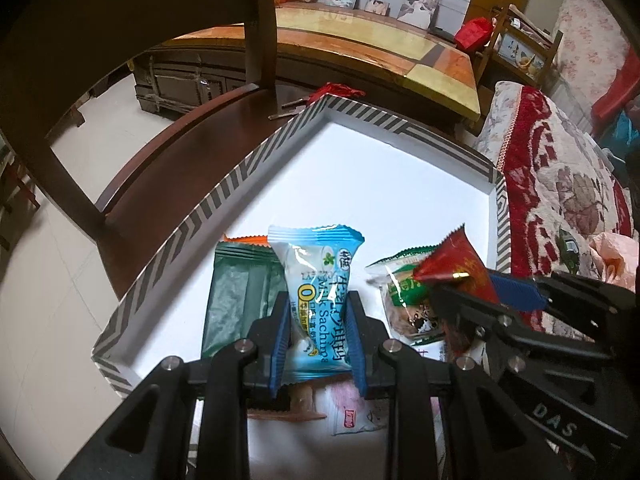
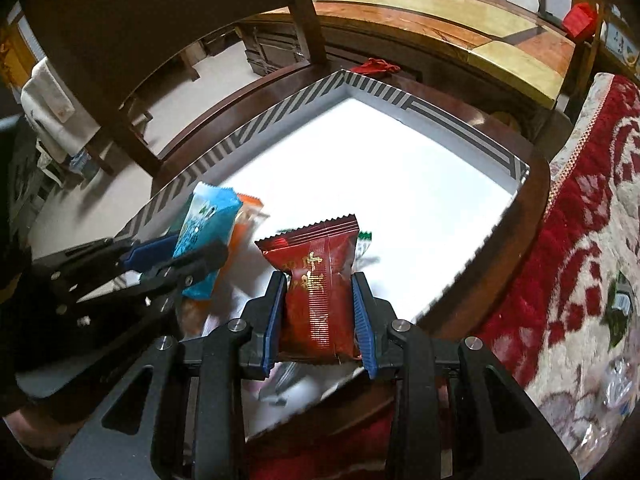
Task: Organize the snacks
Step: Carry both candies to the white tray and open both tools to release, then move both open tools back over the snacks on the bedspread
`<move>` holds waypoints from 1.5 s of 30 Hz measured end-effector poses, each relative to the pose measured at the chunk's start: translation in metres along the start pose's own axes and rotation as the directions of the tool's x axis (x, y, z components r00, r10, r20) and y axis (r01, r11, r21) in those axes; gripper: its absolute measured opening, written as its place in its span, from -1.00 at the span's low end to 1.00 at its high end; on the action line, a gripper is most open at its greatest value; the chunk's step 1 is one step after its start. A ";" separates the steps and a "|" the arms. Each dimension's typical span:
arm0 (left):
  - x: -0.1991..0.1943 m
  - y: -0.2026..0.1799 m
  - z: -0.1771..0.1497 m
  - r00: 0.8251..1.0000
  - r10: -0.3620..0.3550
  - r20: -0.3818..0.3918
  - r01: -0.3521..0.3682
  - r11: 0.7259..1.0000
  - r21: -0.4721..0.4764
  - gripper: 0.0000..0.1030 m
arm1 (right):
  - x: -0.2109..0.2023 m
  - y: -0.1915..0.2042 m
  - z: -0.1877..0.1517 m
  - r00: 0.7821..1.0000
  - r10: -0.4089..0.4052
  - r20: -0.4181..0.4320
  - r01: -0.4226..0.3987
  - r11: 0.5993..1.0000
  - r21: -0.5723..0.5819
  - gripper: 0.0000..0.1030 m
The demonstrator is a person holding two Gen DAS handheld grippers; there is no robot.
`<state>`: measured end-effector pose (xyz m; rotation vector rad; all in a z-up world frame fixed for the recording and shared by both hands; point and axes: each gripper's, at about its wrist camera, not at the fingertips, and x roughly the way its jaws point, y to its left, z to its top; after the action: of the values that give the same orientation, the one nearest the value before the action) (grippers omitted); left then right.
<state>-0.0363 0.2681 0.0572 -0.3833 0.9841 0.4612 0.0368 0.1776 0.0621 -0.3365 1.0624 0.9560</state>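
My left gripper [image 1: 319, 308] is shut on a light blue snack packet [image 1: 316, 280] and holds it over the near part of a white box with a striped rim [image 1: 192, 216]. My right gripper [image 2: 320, 288] is shut on a red snack packet [image 2: 320, 292] above the same box [image 2: 460, 120]. In the left wrist view the right gripper [image 1: 480, 292] and its red packet [image 1: 456, 260] show at the right. In the right wrist view the left gripper [image 2: 176, 256] and the blue packet [image 2: 204, 236] show at the left.
In the box lie a dark green packet [image 1: 236, 296], an orange packet [image 1: 248, 240], a green-and-clear biscuit packet [image 1: 404, 300] and a white-pink sachet [image 1: 356, 416]. The box rests on a dark wooden chair seat [image 1: 192, 140]. A red floral quilt [image 1: 560, 168] lies at the right.
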 end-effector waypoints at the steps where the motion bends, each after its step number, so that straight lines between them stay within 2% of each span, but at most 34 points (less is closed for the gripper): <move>1: 0.001 0.000 0.000 1.000 0.001 0.000 -0.001 1.000 0.001 -0.44 | 0.002 0.000 0.002 1.000 -0.001 -0.001 0.001 1.000 0.001 -0.39; 5: 0.002 -0.001 0.001 1.000 0.014 0.006 -0.014 1.000 -0.004 -0.43 | 0.014 -0.001 0.005 1.000 0.004 -0.009 -0.004 1.000 0.016 -0.39; 9: 0.003 -0.001 0.003 1.000 0.023 0.006 -0.023 1.000 -0.013 -0.38 | 0.012 -0.007 0.004 0.999 0.043 0.027 -0.045 0.996 0.080 -0.37; 13: 0.001 0.000 0.001 1.000 0.029 0.003 -0.029 0.999 -0.031 0.10 | 0.001 -0.007 0.000 0.998 0.043 0.045 -0.047 0.995 0.088 -0.37; 16: -0.002 0.003 -0.001 1.000 0.026 0.001 -0.026 0.999 -0.040 0.34 | -0.006 -0.010 -0.003 0.997 0.045 0.059 -0.051 0.993 0.103 -0.36; 26: -0.025 -0.010 -0.013 0.999 0.031 0.040 -0.030 0.999 -0.018 0.58 | -0.044 -0.016 -0.031 0.991 0.035 0.129 -0.053 0.989 0.139 -0.35; 29: -0.034 -0.018 -0.017 0.998 0.031 0.055 -0.031 1.000 0.000 0.64 | -0.052 -0.019 -0.042 0.990 0.026 0.138 -0.047 0.987 0.153 -0.16; 33: -0.044 -0.031 -0.023 0.998 0.007 0.065 -0.007 1.000 0.009 0.74 | -0.064 -0.026 -0.058 0.989 0.016 0.149 -0.042 0.984 0.173 -0.16; 41: -0.055 -0.071 -0.043 0.996 -0.038 0.077 0.031 0.996 0.083 0.75 | -0.099 -0.043 -0.095 0.983 -0.037 0.178 0.001 0.980 0.201 -0.15; 45: -0.061 -0.094 -0.052 0.994 -0.059 0.093 0.047 0.990 0.132 0.75 | -0.117 -0.059 -0.122 0.982 -0.071 0.175 0.029 0.972 0.234 -0.08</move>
<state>-0.0516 0.1507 0.0933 -0.2667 0.9020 0.3622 -0.0050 0.0065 0.0915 -0.0811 0.9797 0.7921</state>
